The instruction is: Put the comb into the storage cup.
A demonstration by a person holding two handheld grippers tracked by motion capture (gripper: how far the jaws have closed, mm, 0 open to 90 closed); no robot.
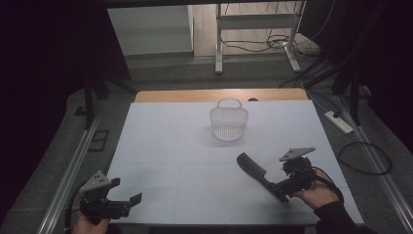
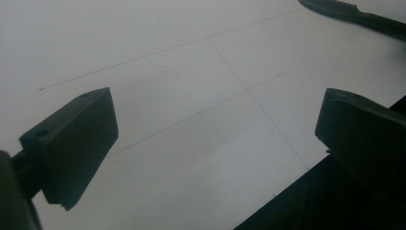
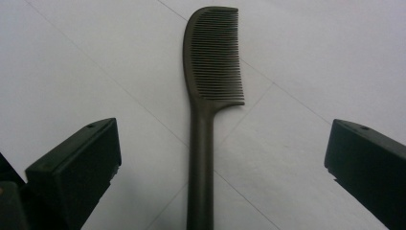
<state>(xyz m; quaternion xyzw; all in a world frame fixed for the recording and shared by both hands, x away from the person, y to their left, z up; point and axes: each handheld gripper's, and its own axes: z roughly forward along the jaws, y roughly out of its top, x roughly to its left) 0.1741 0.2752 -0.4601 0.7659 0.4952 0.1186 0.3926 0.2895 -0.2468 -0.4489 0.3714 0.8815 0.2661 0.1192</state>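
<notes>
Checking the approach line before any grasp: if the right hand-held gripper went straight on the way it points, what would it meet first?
Most likely the black comb: its handle lies midway between the open jaws of the right hand-held gripper, teeth end farther off. The white basket stands well beyond.

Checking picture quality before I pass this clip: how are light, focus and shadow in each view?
High view: dim, dark surroundings, table evenly lit, basket casts a faint shadow. Left gripper view: soft, slightly blurred. Right gripper view: comb teeth sharp, no glare.
</notes>
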